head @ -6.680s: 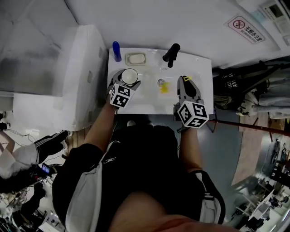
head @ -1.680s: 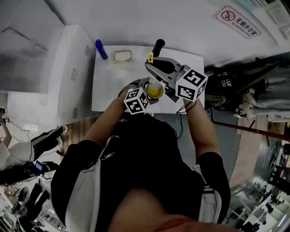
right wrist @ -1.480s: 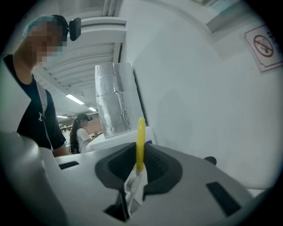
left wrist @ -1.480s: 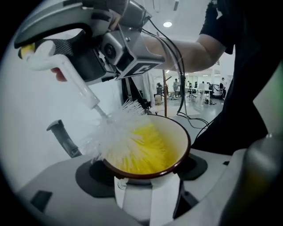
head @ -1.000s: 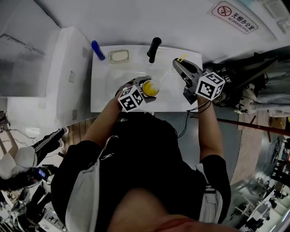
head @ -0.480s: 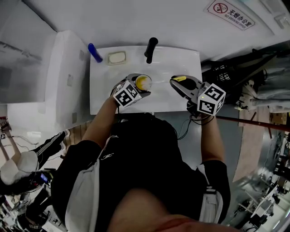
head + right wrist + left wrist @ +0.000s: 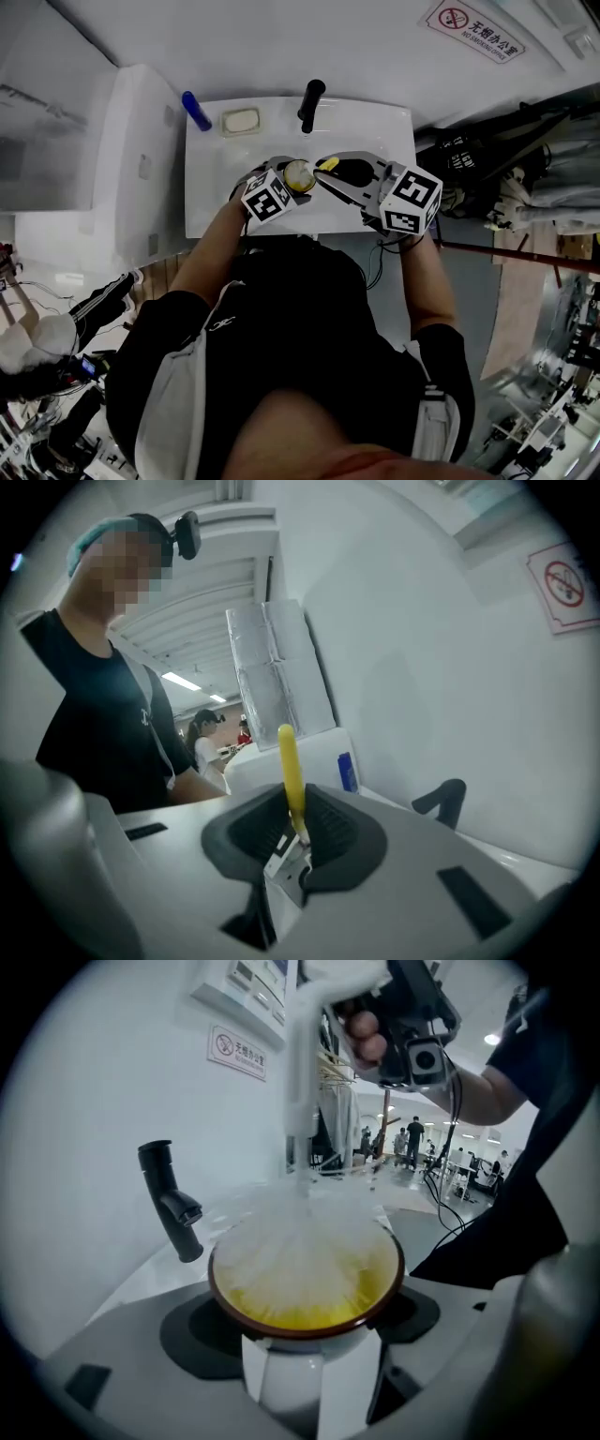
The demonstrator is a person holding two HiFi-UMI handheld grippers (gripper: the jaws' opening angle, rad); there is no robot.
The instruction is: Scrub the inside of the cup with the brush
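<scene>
My left gripper (image 7: 292, 183) is shut on a white cup (image 7: 309, 1372) with a brown rim and a yellow inside, holding it over the sink (image 7: 216, 202). The brush's white bristles (image 7: 295, 1251) fill the cup's mouth. Its white stem (image 7: 298, 1082) rises to my right gripper (image 7: 398, 1012). In the head view the right gripper (image 7: 330, 172) reaches in from the right, just beside the cup (image 7: 299, 175). In the right gripper view the jaws (image 7: 298, 841) are shut on the brush, and its yellow handle end (image 7: 291, 771) sticks up between them.
A black faucet (image 7: 311, 95) stands at the back of the white sink. A soap dish (image 7: 241, 120) and a blue object (image 7: 195, 111) sit at the back left. A white cabinet (image 7: 122, 159) stands left of the sink, a wall behind it. People stand in the background.
My right gripper has moved left from the sink's right side to the cup, and the bristles now cover the yellow inside. The left gripper with the cup shifted slightly.
</scene>
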